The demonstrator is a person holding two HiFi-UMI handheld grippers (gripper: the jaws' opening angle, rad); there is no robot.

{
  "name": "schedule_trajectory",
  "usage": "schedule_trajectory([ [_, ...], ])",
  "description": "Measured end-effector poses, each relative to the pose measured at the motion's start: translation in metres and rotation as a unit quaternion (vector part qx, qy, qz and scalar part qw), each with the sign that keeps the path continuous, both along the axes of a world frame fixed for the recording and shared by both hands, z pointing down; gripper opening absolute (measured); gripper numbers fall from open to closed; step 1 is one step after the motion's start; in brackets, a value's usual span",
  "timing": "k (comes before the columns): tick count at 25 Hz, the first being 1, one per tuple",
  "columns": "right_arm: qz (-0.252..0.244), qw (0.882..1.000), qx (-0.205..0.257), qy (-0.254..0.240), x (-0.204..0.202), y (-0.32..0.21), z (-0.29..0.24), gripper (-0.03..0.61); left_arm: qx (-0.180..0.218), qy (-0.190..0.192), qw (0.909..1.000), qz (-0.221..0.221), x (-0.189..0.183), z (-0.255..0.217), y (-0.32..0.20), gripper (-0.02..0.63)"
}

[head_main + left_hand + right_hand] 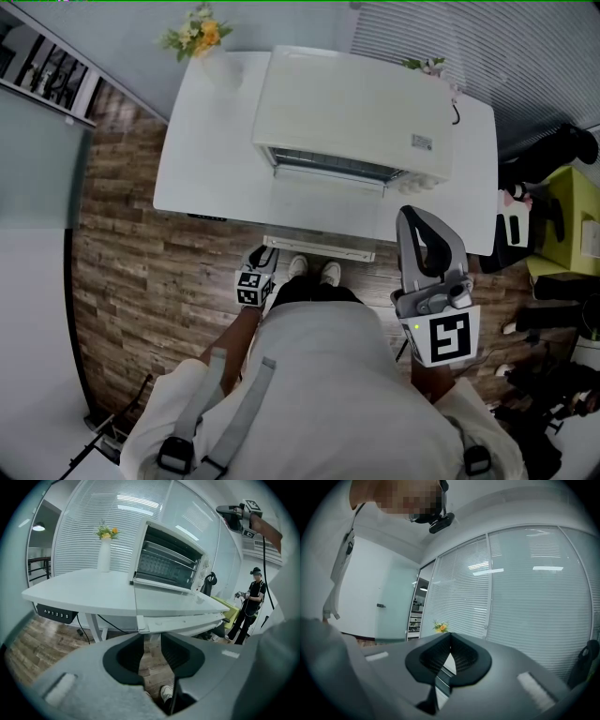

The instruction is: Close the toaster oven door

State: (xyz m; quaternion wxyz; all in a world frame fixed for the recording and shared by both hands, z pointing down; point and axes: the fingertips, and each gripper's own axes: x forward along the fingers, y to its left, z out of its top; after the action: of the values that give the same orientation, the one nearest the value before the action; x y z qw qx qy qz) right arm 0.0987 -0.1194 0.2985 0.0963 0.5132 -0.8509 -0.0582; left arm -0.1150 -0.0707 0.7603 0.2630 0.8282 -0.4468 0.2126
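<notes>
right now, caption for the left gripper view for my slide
Open left gripper poised below the handle on the lowered door of the toaster oven.

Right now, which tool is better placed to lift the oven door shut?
Left. The left tool sits open just under the door handle of the lowered door; the right tool is shut, held high, aimed at the blinds.

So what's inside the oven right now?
A wire rack spans the oven, nothing seen on it. The cavity floor is hidden behind the open door, and from above the oven's top covers the inside.
</notes>
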Motion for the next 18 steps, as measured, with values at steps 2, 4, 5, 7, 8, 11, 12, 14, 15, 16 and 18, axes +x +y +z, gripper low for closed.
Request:
schedule_trajectory([
  [2, 0.0, 1.0, 0.0, 0.0, 0.0, -0.001, 0.0, 0.005, 0.006, 0.004, 1.0, -0.002, 0.001, -0.001, 0.001, 0.118],
  [4, -0.001, 1.0, 0.0, -0.001, 0.0, -0.002, 0.001, 0.005, 0.008, 0.007, 0.9999, -0.003, 0.003, -0.004, 0.002, 0.114],
  [5, -0.002, 1.0, 0.0, -0.002, 0.0, -0.003, 0.001, 0.005, 0.009, 0.006, 0.9999, -0.002, 0.004, -0.006, 0.002, 0.11],
  [7, -0.003, 1.0, 0.001, -0.002, -0.001, -0.003, 0.0, 0.005, 0.017, 0.006, 0.9998, 0.001, 0.006, -0.011, 0.001, 0.106],
  [8, -0.004, 1.0, 0.002, -0.003, -0.002, -0.003, 0.0, 0.005, 0.022, 0.007, 0.9997, 0.001, 0.007, -0.014, -0.001, 0.106],
  [11, -0.005, 1.0, 0.004, -0.003, -0.002, -0.005, -0.001, 0.005, 0.032, 0.01, 0.9994, 0.0, 0.01, -0.025, -0.005, 0.106],
  [12, -0.005, 1.0, 0.005, -0.004, -0.002, -0.005, -0.002, 0.005, 0.037, 0.009, 0.9993, -0.002, 0.01, -0.031, -0.007, 0.106],
  [14, -0.004, 1.0, 0.005, -0.004, -0.001, -0.005, -0.003, 0.005, 0.045, 0.013, 0.9989, -0.002, 0.011, -0.041, -0.01, 0.107],
  [15, -0.004, 1.0, 0.005, -0.004, -0.001, -0.005, -0.003, 0.005, 0.049, 0.015, 0.9987, -0.003, 0.012, -0.046, -0.011, 0.106],
  [16, -0.003, 1.0, 0.005, -0.004, -0.001, -0.006, -0.003, 0.005, 0.053, 0.015, 0.9985, -0.003, 0.013, -0.051, -0.013, 0.105],
  [18, -0.002, 1.0, 0.006, -0.005, -0.001, -0.006, -0.004, 0.005, 0.063, 0.016, 0.9979, -0.005, 0.012, -0.056, -0.014, 0.104],
])
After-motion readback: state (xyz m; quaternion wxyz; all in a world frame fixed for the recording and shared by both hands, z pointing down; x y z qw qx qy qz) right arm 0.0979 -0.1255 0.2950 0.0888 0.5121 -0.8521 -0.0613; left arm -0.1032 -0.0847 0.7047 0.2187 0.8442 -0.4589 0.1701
